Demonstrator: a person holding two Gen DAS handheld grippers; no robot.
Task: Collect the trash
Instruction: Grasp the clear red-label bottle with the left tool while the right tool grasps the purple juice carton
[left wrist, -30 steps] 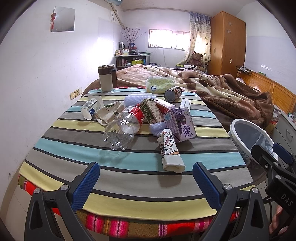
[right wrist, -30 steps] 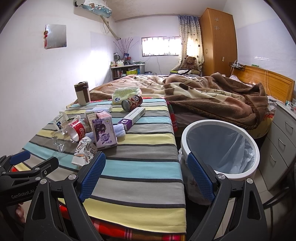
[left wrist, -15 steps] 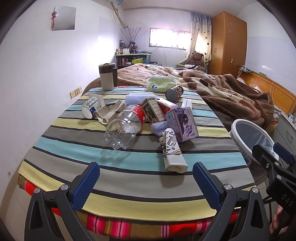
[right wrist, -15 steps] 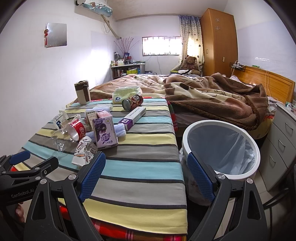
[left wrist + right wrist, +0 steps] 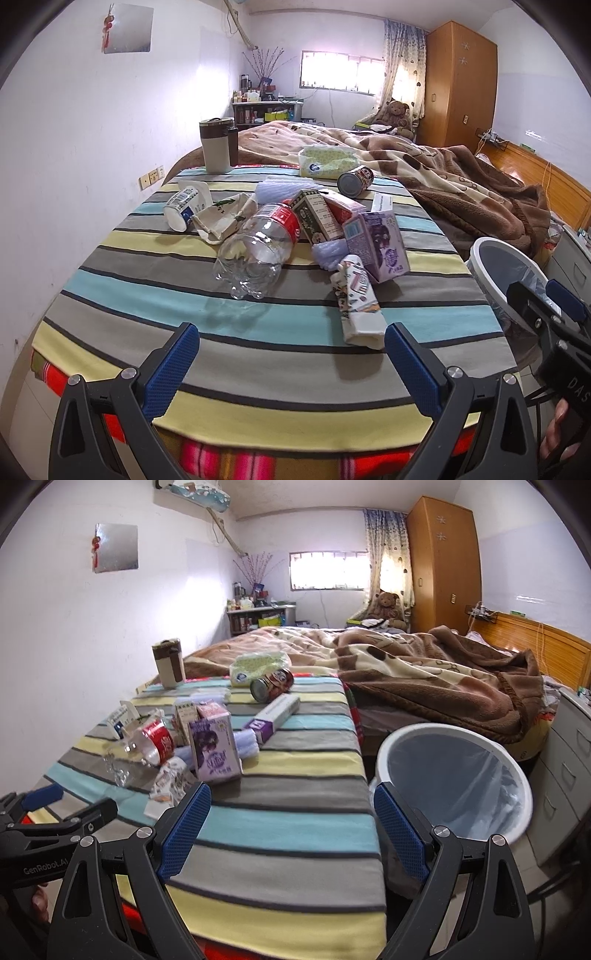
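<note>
While both of my claws hang spread wide and hold nothing, the left claw (image 5: pixel 291 354) sits over the near edge of the striped worktop (image 5: pixel 258 332) and the right claw (image 5: pixel 291 812) over its near right corner, beside the white bin (image 5: pixel 458 738) on the floor to the right.

Nearest my left claw lies a flattened printed carton (image 5: pixel 356 299), its pale end pointing at me. I judge it light, soft and easily creased; I would pinch it across its flat middle, where the sides give without slipping.

Just beyond and left of it lies the clear plastic bottle (image 5: pixel 258 251) on its side, base toward me, red label at the far end. It looks empty, so light, springy and slick; a grip across the ribbed waist near the label should hold better than on the rounded base, and it may roll if nudged.

Right of the bottle stands the purple carton (image 5: pixel 380 247), stiff-edged; I would take it across its narrow faces. Whether it holds liquid I cannot tell.

Farther off are a green box (image 5: pixel 317 218), a crumpled paper cup (image 5: pixel 181 210) at the left, and a can (image 5: pixel 354 181) on its side, hard, round and likely to roll. The upright tumbler (image 5: pixel 218 146) at the far edge looks like no trash.
</note>
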